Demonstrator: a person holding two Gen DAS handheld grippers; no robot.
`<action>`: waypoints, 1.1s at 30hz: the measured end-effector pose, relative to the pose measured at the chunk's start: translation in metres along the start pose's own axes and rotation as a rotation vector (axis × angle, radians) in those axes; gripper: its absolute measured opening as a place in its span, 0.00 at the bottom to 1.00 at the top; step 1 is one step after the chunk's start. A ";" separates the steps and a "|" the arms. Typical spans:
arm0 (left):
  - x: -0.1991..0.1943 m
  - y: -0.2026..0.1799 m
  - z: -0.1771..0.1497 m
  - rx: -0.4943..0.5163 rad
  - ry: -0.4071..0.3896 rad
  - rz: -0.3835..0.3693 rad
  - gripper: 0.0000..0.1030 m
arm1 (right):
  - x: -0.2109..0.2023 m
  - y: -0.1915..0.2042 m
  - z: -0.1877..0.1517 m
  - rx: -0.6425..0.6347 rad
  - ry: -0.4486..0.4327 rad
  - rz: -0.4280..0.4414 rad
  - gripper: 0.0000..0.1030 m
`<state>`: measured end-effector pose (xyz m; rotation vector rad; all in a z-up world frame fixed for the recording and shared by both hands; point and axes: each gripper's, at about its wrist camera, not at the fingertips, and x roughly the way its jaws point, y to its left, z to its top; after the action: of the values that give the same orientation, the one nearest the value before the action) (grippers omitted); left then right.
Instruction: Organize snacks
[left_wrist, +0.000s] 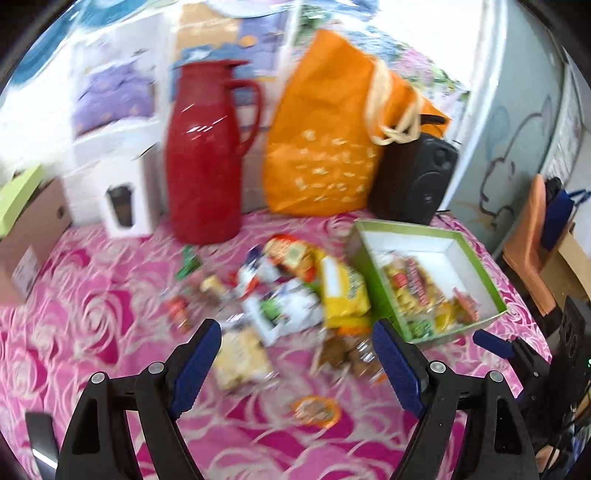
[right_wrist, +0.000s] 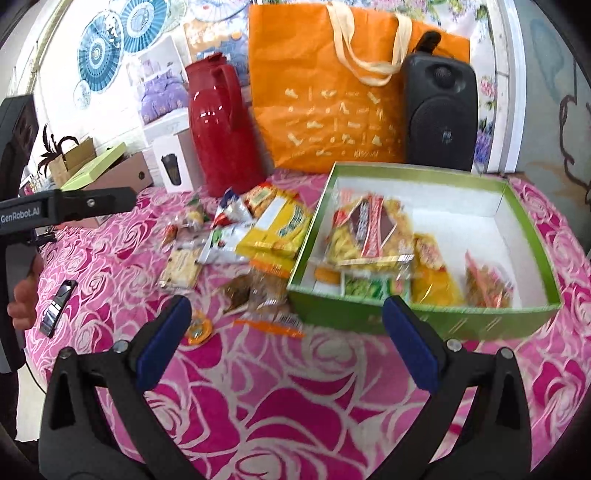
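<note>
**Box partly filled, loose snacks waiting beside it**

Take the green box as your landmark. It sits open on the pink rose tablecloth, and several packets already lie inside, crowded toward its near-left side, with its far-right corner bare. The loose snack pile lies just left of the box, the yellow packet touching or nearly touching its left wall. A brown-filled clear packet rests near its front-left corner.

Your left gripper is spread wide and empty, hovering over the pile. Your right gripper is likewise wide and empty, in front of the box's near wall.

You look to be between picks. The next move probably calls for lowering one gripper onto a single packet, closing on its edge, and carrying it into the bare corner.
</note>
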<state>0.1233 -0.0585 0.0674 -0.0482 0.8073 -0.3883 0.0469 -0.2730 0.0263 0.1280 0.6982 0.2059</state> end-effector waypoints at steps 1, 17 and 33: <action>0.001 0.007 -0.007 -0.010 0.013 0.003 0.83 | 0.005 0.001 -0.005 0.018 0.017 0.009 1.00; 0.075 -0.015 -0.076 0.031 0.225 -0.169 0.50 | 0.045 0.016 -0.023 0.071 0.093 0.007 0.68; 0.074 0.011 -0.083 0.009 0.263 -0.145 0.22 | 0.076 0.019 -0.018 0.100 0.133 0.023 0.46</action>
<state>0.1140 -0.0660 -0.0435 -0.0477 1.0653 -0.5432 0.0893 -0.2365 -0.0320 0.2195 0.8405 0.2029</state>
